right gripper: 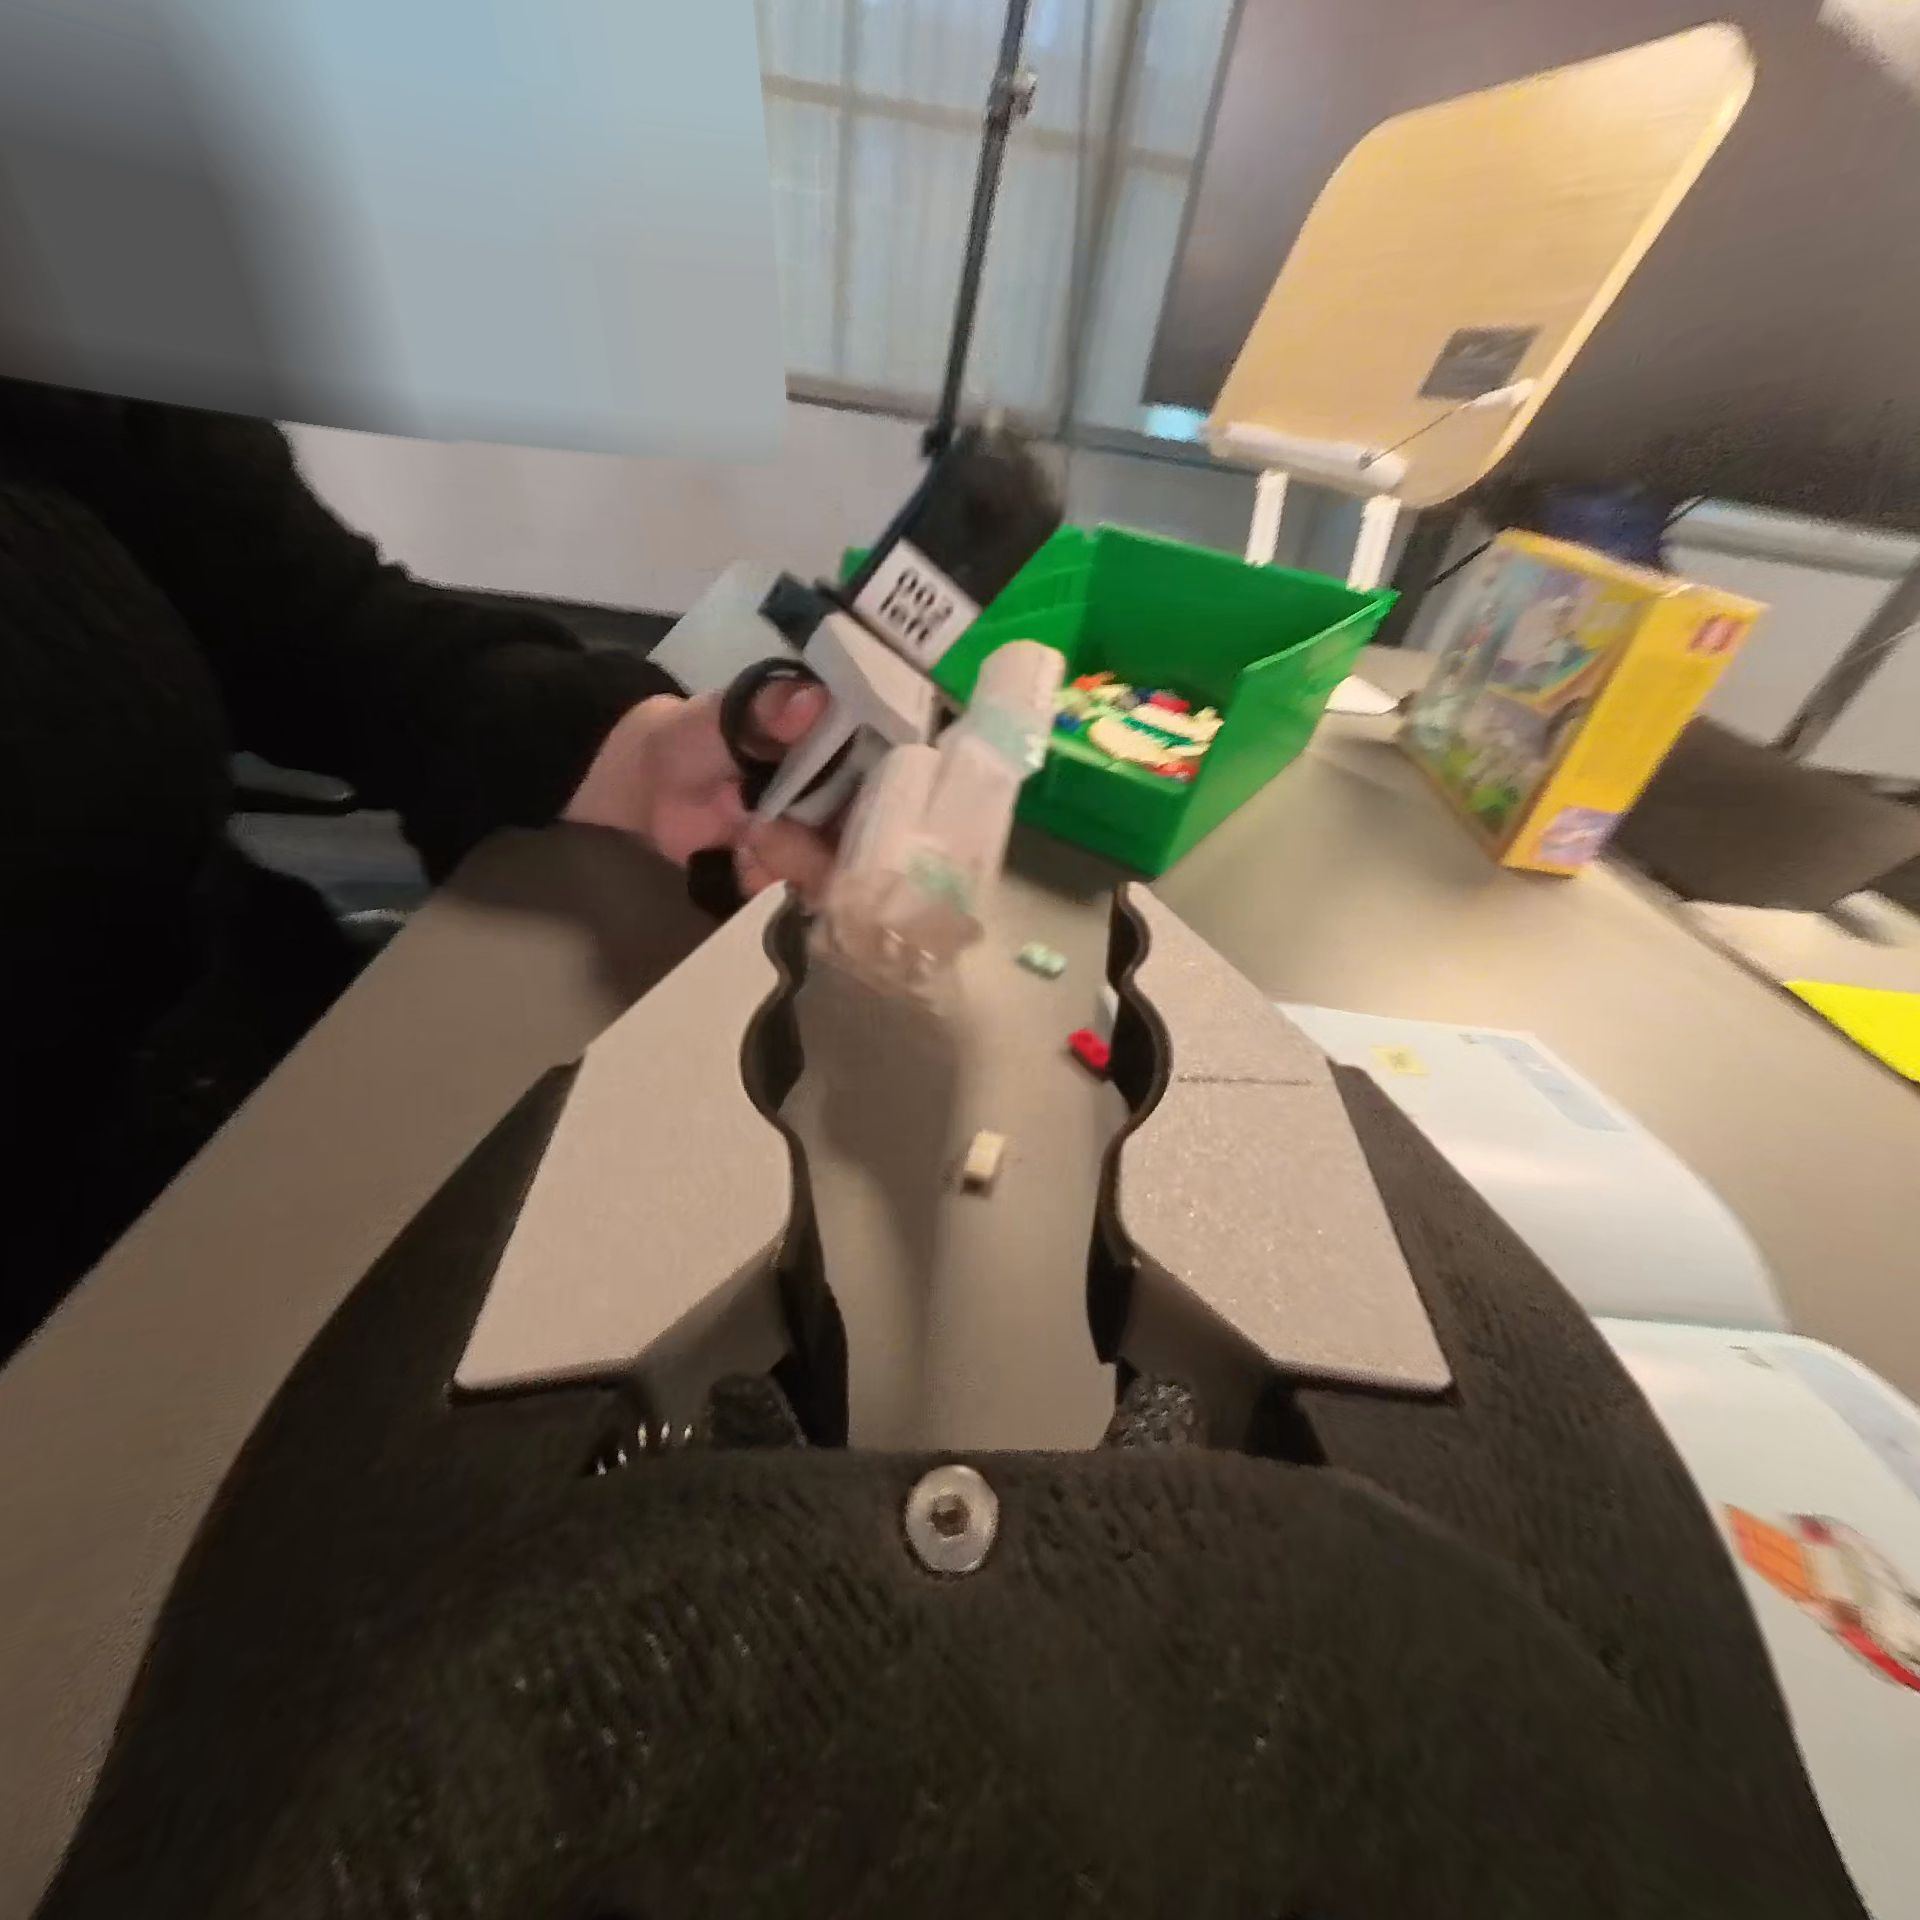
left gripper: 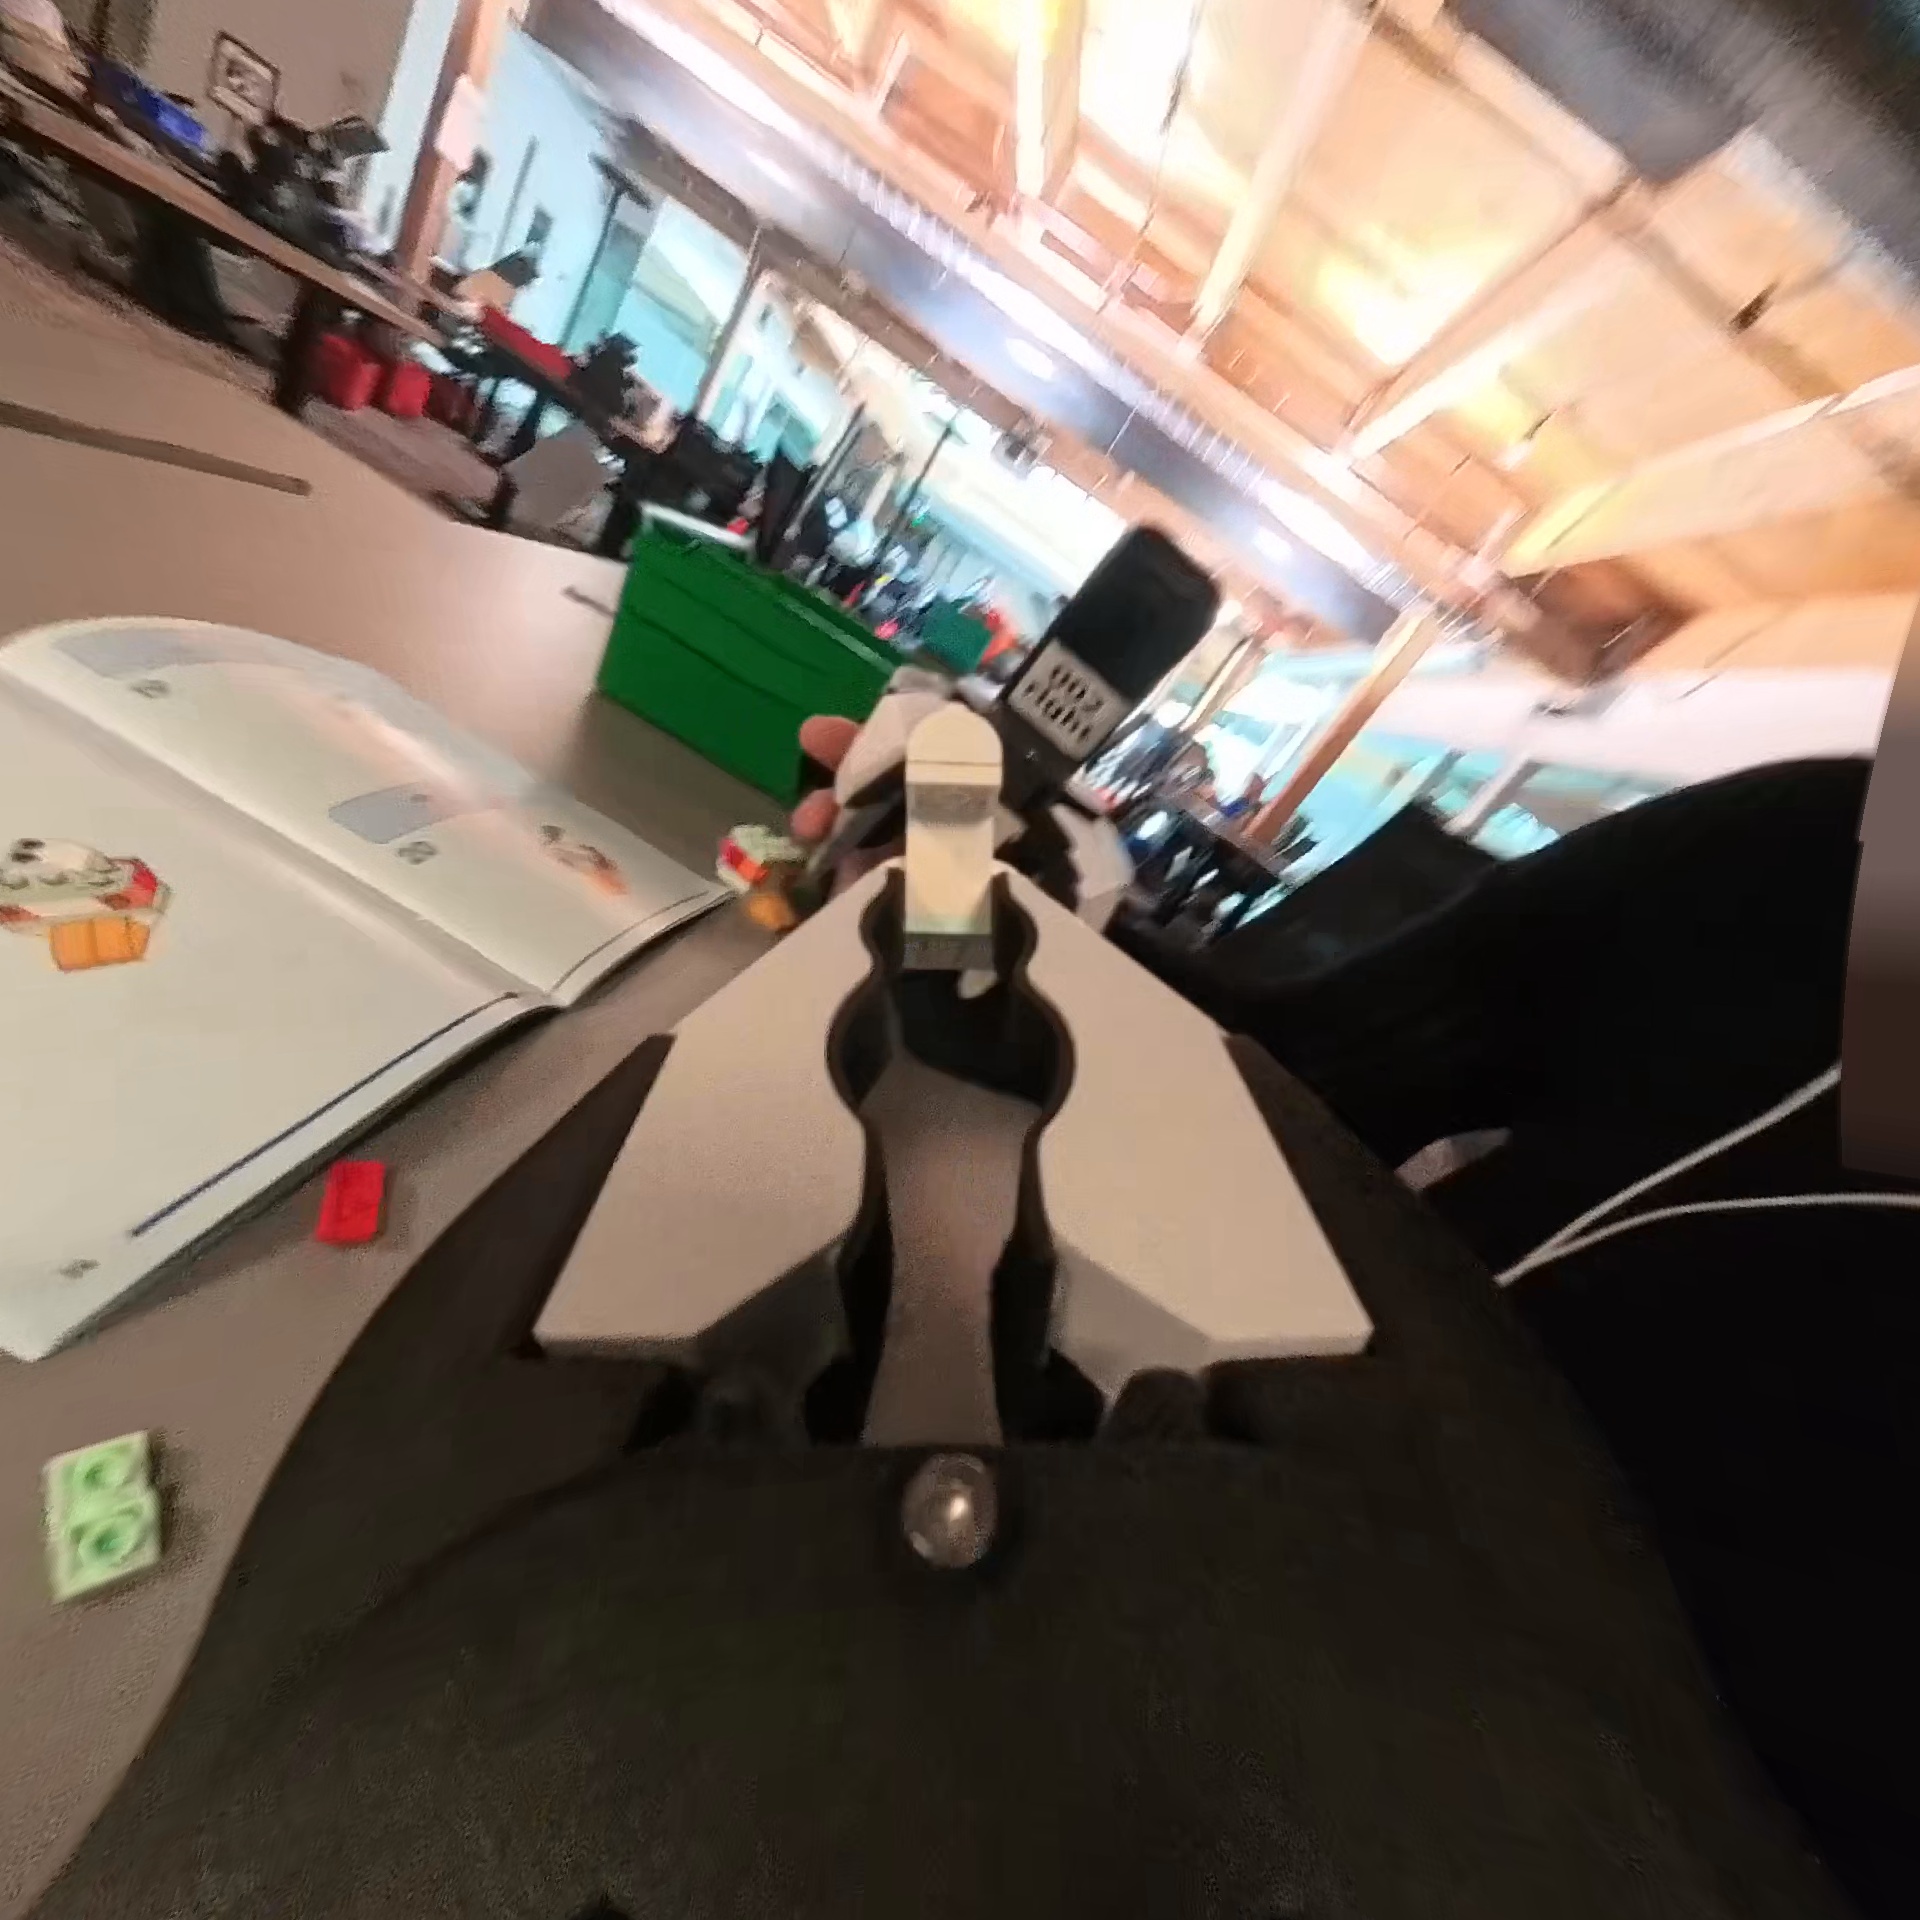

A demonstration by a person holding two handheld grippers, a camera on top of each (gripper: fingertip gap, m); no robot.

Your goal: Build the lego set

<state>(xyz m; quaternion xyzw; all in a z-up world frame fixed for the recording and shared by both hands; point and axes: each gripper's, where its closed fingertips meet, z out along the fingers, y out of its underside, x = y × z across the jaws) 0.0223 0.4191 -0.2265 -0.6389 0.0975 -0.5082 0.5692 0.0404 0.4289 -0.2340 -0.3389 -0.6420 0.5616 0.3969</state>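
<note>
The left tongs [left gripper: 948, 914] are squeezed nearly shut on a white lego piece [left gripper: 952, 831] that sticks up past the tips, lifted above the tabletop [left gripper: 436, 582]. The right tongs [right gripper: 951, 935] are wide open and hold nothing. Only the right wrist view shows inside the green bin [right gripper: 1226, 665] at the far edge of the tabletop: it holds a heap of mixed lego bricks [right gripper: 1138, 727]. That view also shows the yellow lego box [right gripper: 1579, 707] by the far right edge, and a hand [right gripper: 717, 779] gripping the other tongs, all blurry. The left wrist view shows the open booklet [left gripper: 260, 935] more fully, lying on the left side. Beside its near edge lie a red brick [left gripper: 351, 1202] and a pale green brick [left gripper: 102, 1527]. A small half-built model [left gripper: 764, 868] sits at the booklet's far corner, too blurry to tell more. Between the right tongs' fingers a small tan brick [right gripper: 985, 1155] lies on the tabletop.
</note>
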